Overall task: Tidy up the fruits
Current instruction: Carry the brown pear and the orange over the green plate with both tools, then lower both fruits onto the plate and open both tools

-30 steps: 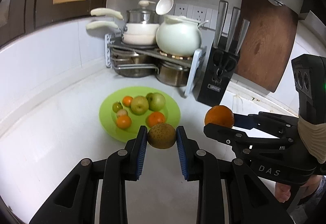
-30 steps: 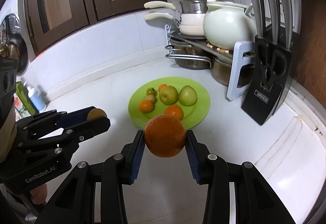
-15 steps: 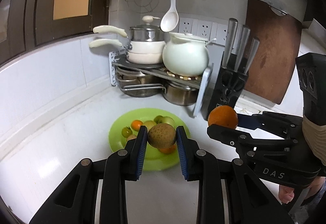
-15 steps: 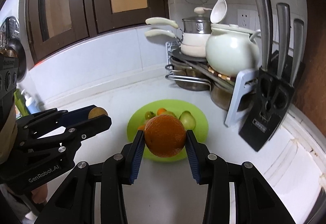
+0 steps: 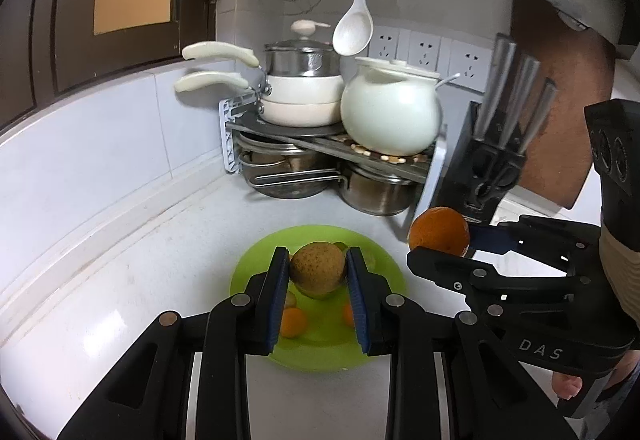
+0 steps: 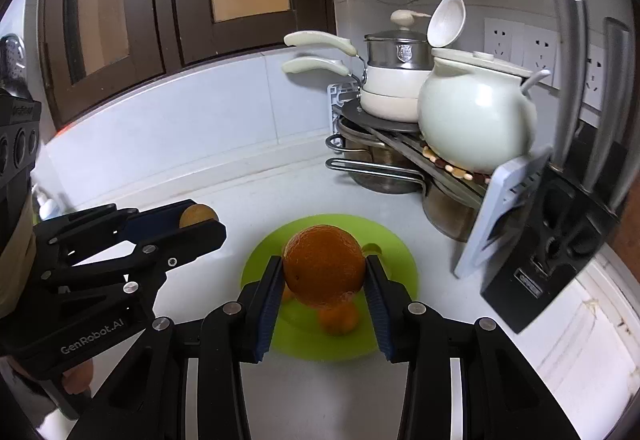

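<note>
Left gripper pinches a brown fruit between its blue pads, dead centre low in the left view, hovering above the green plate. Right gripper clamps a big orange the same way, centre of the right view, also over the plate.

Both held fruits block the middle of the plate. In the left view only a small orange peeks between the fingers, plus an orange sliver by the right pad; what else lies there I cannot tell. In the right view a blurred small orange shows under the big one, the rest is covered.

Each gripper appears in the other's view: the right one at the right edge with its orange, the left one at the left edge with only the top of its fruit visible.

Behind the plate, upper centre to right, the pot rack and knife block crowd the corner. White counter lies open to the plate's left; the wall curb runs along the left edge.
</note>
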Available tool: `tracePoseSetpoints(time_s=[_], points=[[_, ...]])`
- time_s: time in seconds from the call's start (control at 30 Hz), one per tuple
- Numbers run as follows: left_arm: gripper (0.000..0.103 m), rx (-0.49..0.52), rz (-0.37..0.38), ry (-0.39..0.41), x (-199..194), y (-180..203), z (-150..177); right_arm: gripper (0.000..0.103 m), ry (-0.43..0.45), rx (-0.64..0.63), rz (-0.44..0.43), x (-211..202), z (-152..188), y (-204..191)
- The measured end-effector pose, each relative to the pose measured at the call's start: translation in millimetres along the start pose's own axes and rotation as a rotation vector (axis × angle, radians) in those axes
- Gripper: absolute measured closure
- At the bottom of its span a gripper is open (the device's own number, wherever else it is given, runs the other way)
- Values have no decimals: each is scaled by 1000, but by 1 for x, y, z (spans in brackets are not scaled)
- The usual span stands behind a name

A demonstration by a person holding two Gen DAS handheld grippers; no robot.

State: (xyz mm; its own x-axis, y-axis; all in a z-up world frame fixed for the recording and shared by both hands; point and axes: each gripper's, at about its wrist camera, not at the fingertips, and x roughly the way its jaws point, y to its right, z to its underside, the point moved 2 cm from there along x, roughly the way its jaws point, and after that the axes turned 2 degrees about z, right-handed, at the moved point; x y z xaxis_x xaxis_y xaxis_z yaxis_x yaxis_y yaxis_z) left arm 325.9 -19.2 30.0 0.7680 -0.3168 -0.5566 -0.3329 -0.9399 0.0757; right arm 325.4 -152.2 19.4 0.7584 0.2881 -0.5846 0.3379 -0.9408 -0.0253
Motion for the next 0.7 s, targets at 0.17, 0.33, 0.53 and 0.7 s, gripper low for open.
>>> tracePoseSetpoints(time_s=[0.17,0.33,0.53,0.7], points=[[74,-5,-1,-30,23,-12,-3,62,-21,1,-4,24,-7,8],[74,-10,-4,-59,46,-24,-3,62,-53,5,-13,51,-9,16],[74,-10,-6,-103,74,-39,1,62,-92,12,-20,84,-12,22],[74,-3,-6,-137,97,-51,4,62,-126,20,-25,111,-14,23]])
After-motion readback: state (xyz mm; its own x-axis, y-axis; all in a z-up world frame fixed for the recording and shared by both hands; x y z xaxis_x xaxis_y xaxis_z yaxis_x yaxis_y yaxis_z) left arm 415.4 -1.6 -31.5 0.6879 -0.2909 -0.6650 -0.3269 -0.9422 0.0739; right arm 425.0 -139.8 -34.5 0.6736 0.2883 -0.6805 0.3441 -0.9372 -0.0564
